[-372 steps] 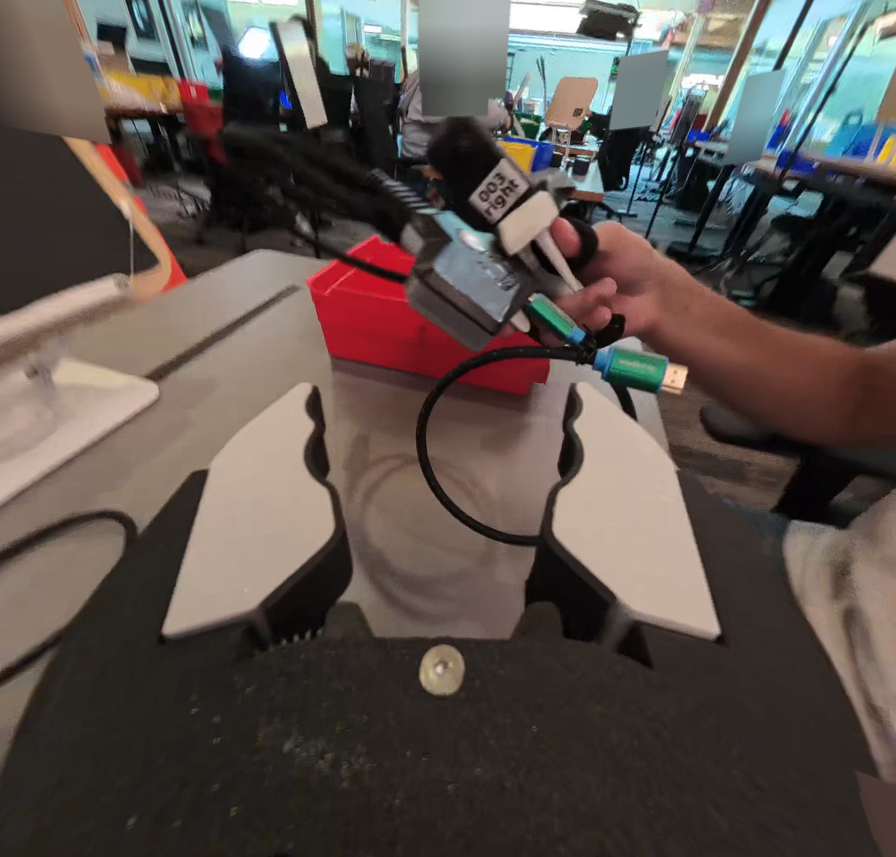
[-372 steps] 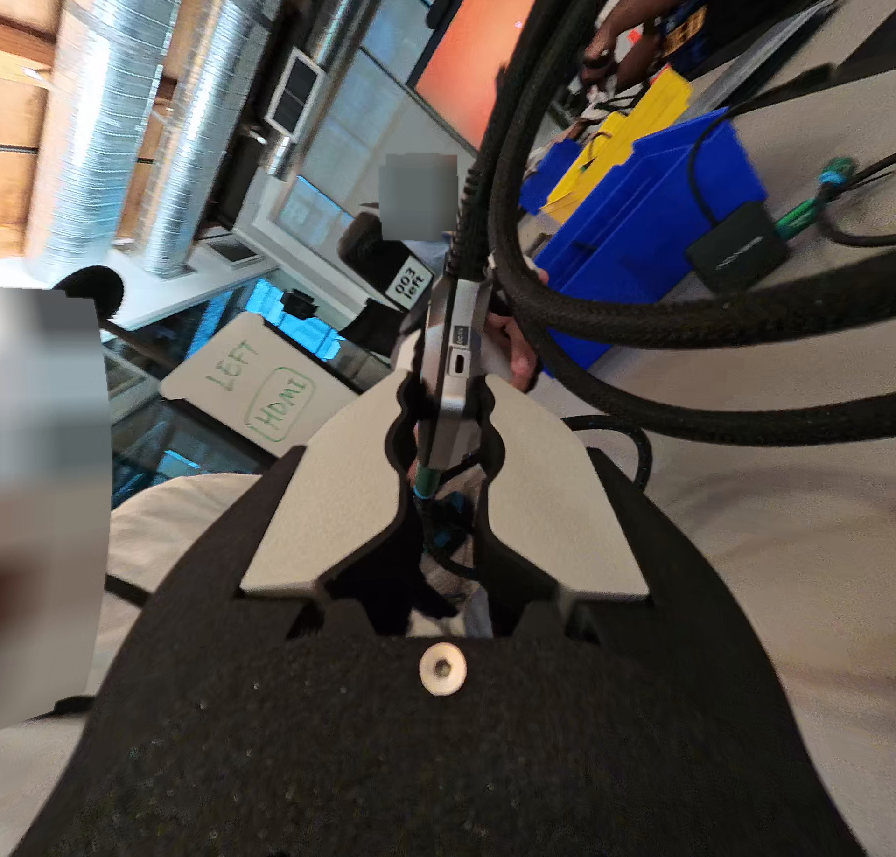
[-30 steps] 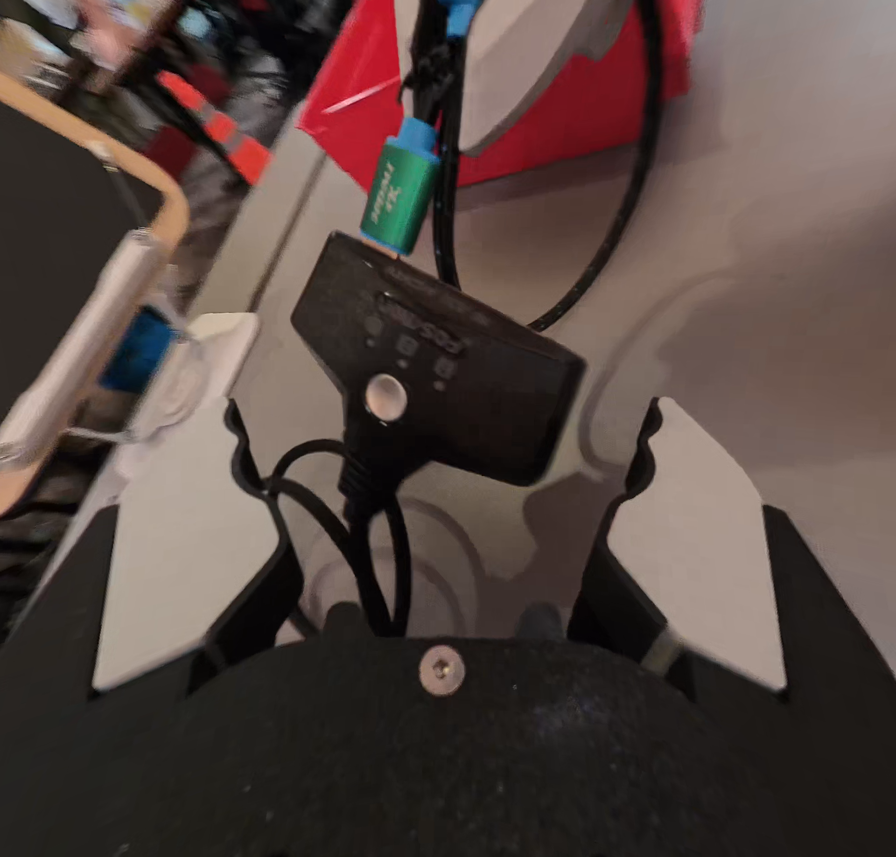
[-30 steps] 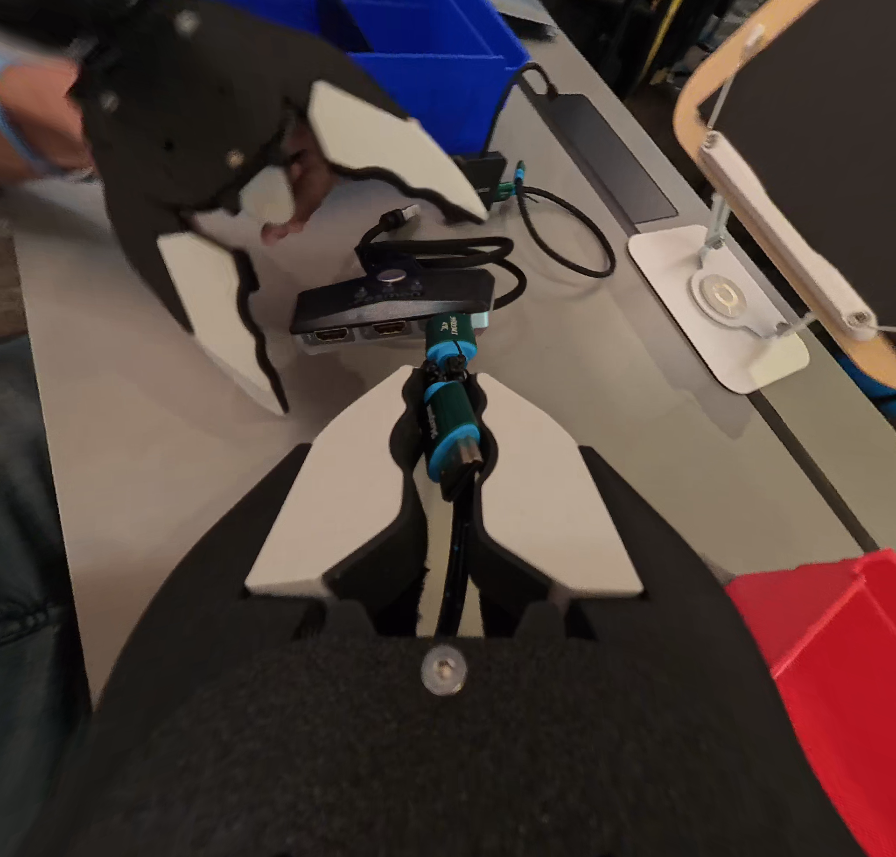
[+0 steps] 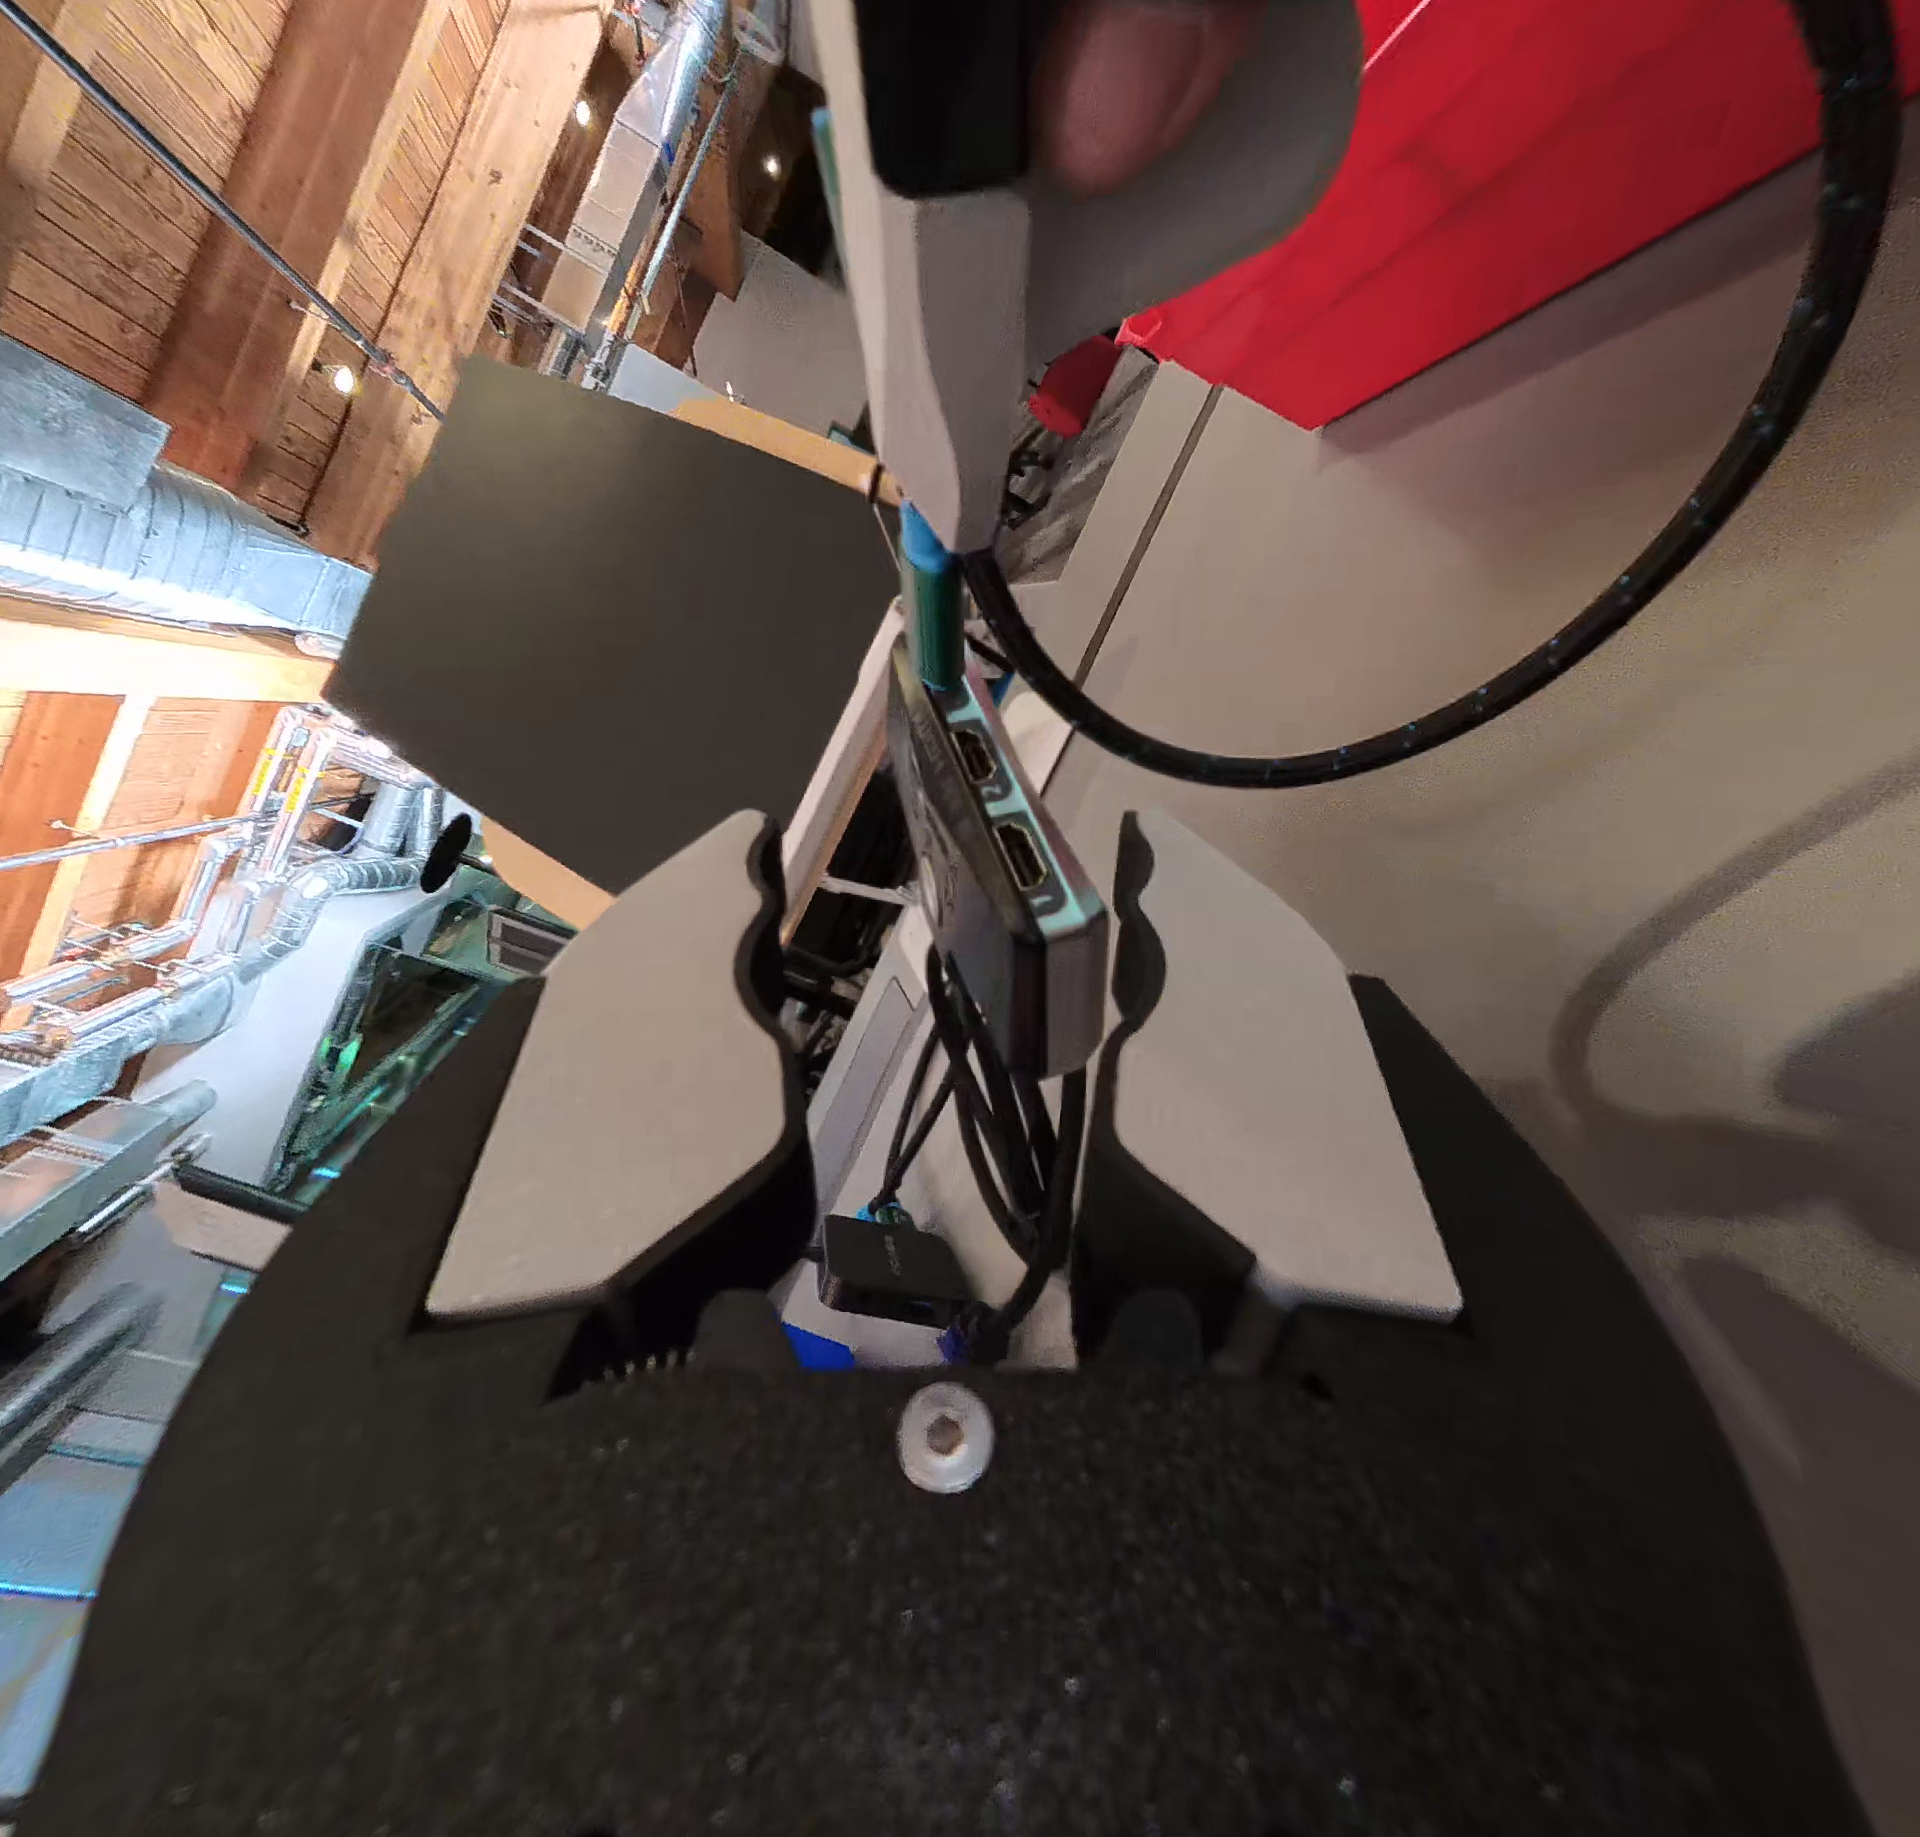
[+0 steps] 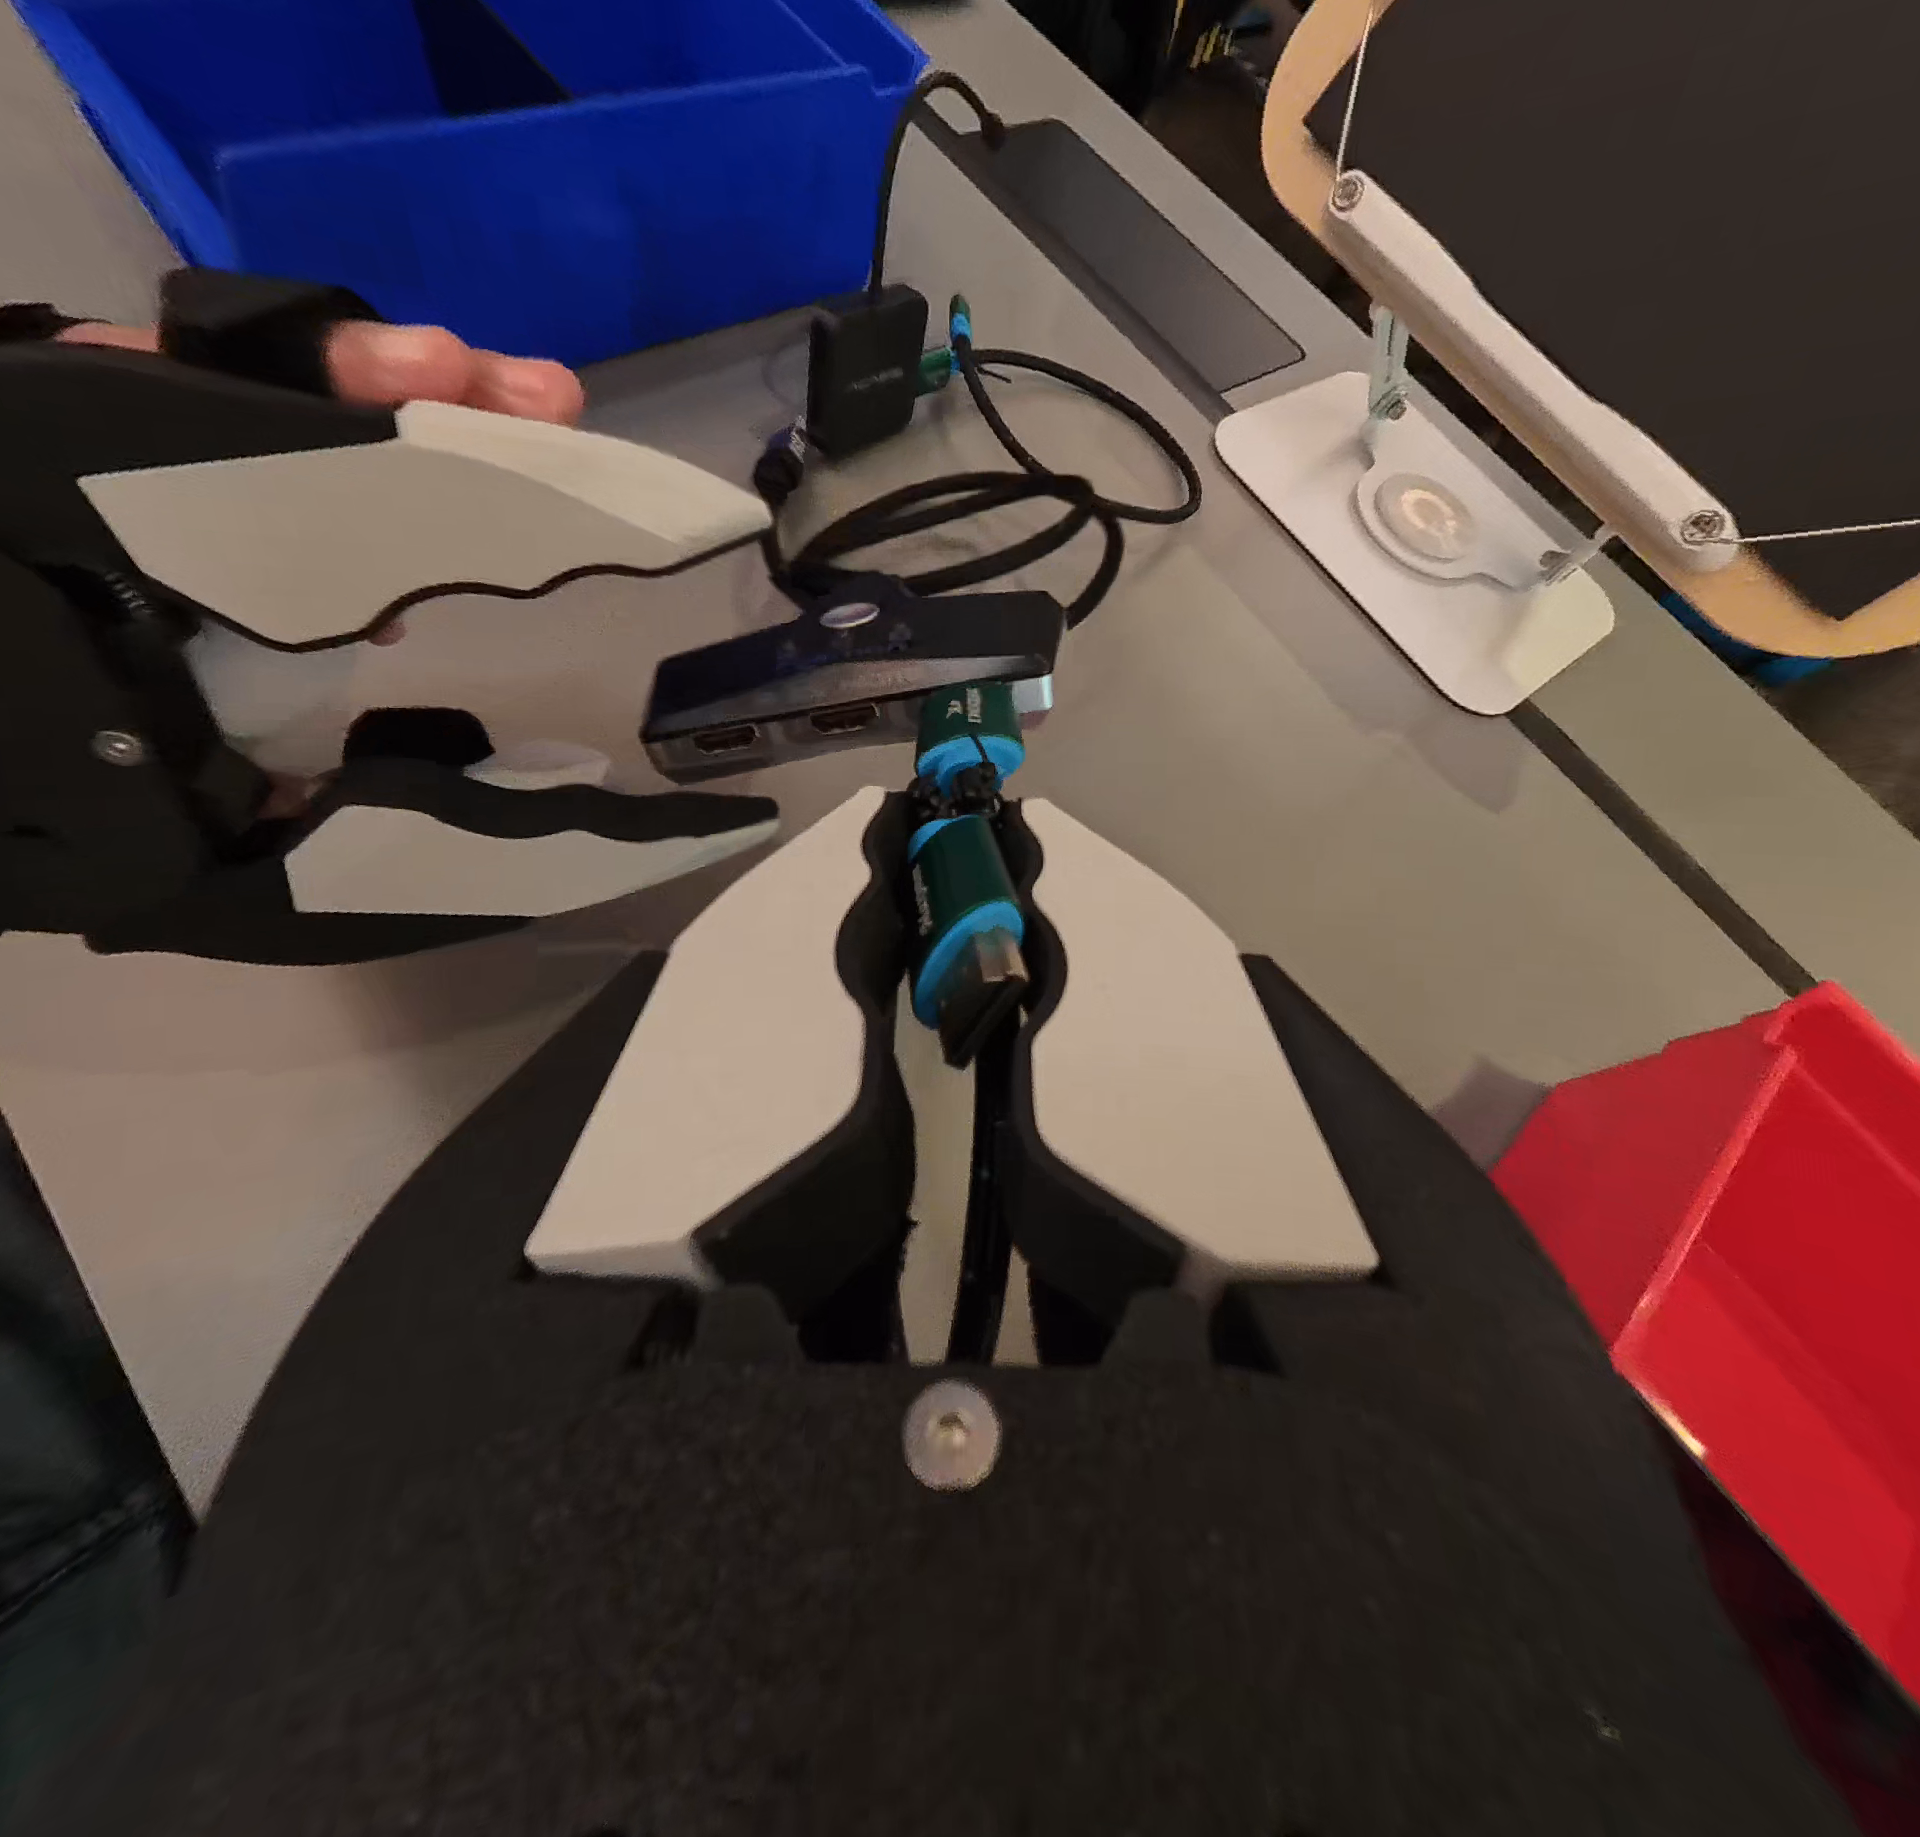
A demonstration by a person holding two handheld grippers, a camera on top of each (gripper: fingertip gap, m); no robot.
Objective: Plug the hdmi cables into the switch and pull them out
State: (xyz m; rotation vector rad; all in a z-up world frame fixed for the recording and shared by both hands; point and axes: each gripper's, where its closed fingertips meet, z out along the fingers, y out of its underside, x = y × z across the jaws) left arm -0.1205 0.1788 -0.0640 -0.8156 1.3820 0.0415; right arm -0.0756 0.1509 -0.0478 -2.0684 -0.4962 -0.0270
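Vs a sec ago, the left claw [image 6: 764, 665] has rolled sideways and come in round the end of the switch [image 6: 852, 670], jaws apart w/ the switch between them but not yet pinched. The right claw [image 6: 940, 914] is clamped on the hdmi cable [image 6: 961, 914] just behind its forward green plug [image 6: 971, 722], which sits at the switch's rightmost port, other two ports empty. Switch is just above the worktop [image 6: 1299, 852]; prob. left is about to brace it so the plug can seat.
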